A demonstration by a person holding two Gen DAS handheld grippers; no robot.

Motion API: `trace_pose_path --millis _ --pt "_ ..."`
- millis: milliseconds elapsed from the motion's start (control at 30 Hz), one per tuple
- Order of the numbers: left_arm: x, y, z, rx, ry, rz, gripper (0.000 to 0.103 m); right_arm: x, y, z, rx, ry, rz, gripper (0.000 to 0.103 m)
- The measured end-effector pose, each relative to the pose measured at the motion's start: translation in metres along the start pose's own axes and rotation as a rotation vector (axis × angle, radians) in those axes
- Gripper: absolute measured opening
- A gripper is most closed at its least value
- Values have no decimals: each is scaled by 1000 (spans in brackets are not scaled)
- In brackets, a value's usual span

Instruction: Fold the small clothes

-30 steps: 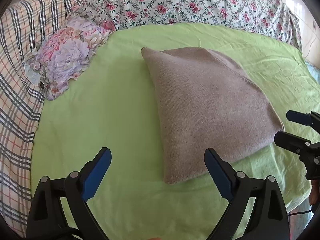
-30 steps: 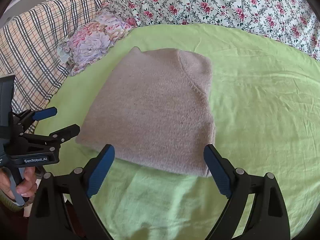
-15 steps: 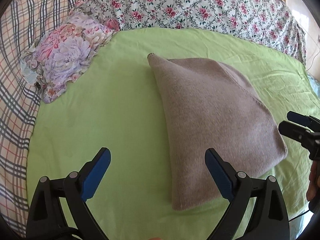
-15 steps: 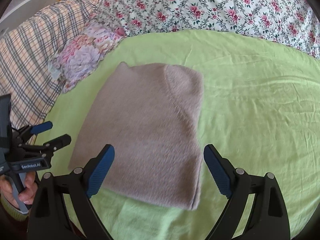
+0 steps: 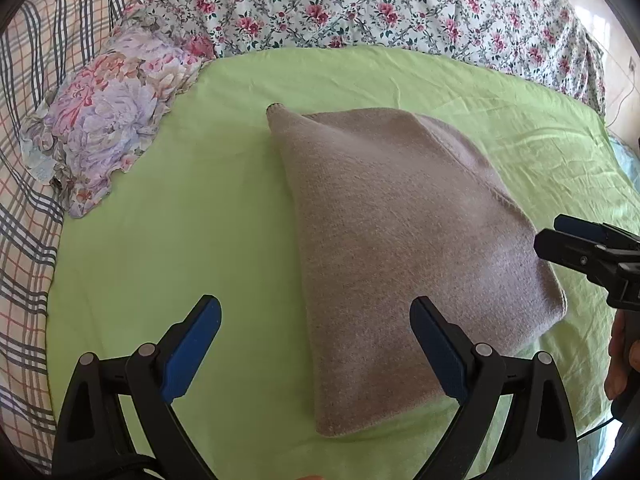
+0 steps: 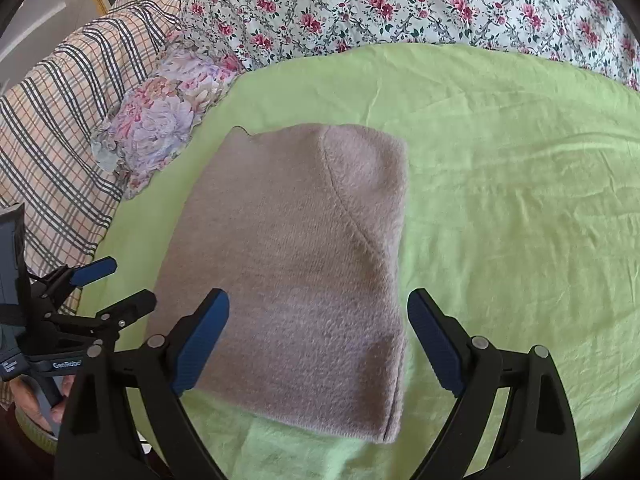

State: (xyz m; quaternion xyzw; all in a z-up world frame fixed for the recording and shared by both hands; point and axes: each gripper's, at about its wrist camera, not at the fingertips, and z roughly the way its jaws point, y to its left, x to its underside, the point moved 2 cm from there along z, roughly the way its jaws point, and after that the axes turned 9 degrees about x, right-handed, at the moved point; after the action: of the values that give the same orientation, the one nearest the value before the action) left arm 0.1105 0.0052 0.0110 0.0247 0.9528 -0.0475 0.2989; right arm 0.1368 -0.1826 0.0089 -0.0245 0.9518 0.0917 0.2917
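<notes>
A folded beige knitted garment (image 5: 400, 240) lies flat on the green sheet (image 5: 180, 240); it also shows in the right wrist view (image 6: 292, 272). My left gripper (image 5: 316, 348) is open and empty, held above the garment's near left corner. My right gripper (image 6: 320, 340) is open and empty, held above the garment's near edge. The right gripper shows at the right edge of the left wrist view (image 5: 576, 244). The left gripper shows at the left edge of the right wrist view (image 6: 108, 284).
A floral pillow (image 5: 112, 116) lies at the left of the sheet. A rose-patterned quilt (image 5: 360, 4) runs along the back. A plaid blanket (image 5: 24, 200) covers the left side. The green sheet (image 6: 520, 200) extends to the right of the garment.
Both grippers have moved forward and a little lower over the garment. The garment itself has not changed shape. Both stay open.
</notes>
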Motion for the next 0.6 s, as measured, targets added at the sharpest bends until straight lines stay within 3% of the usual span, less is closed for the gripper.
trace_pose_path --millis 600 --pt "4 -3 0 5 -5 10 96 15 8 -1 -4 -2 -51 91"
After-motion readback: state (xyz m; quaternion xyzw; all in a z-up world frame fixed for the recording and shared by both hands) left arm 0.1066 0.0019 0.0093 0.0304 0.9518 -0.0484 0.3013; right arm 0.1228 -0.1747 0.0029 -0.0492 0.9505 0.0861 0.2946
